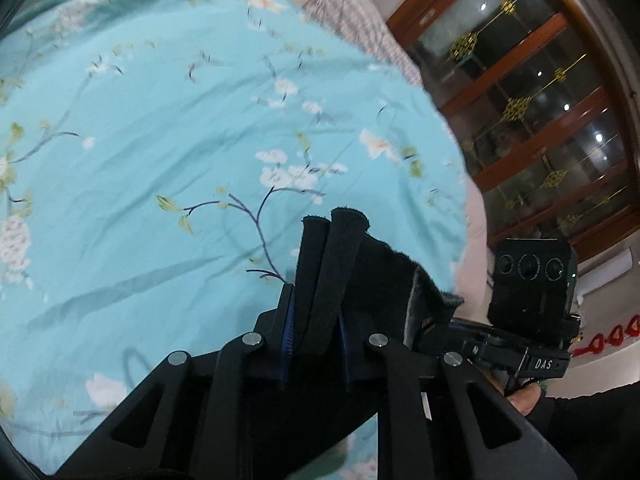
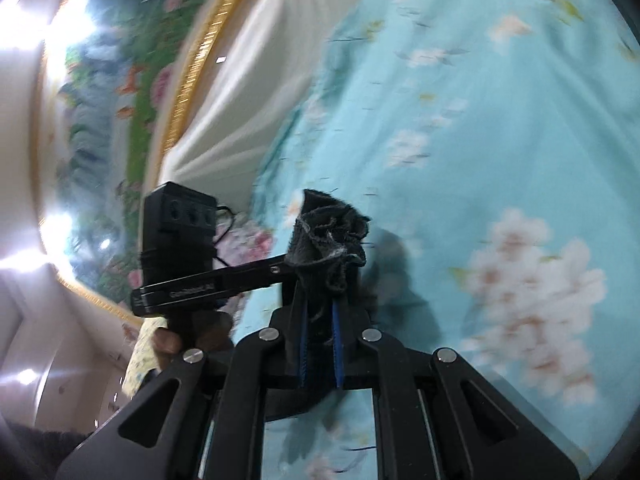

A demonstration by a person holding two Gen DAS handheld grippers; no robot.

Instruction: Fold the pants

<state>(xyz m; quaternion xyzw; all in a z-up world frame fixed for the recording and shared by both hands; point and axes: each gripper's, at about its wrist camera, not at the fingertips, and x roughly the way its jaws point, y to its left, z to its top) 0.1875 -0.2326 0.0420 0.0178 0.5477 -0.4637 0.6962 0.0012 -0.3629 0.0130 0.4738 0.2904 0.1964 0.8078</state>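
Floral turquoise bedspread [image 1: 160, 128], wooden glass cabinet [image 1: 532, 120], gilt-framed painting [image 2: 120, 120] (probably landscape).

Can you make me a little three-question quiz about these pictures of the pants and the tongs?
1. True or false: the left tongs are shut on the black pants.
2. What lies under the pants? A) a wooden table B) a turquoise flowered bedsheet C) a grey carpet
3. Fill in: the right tongs pinch a bunched, frayed bit of the ___.

Key
1. True: the dark cloth is clamped between the two fingers.
2. B
3. pants
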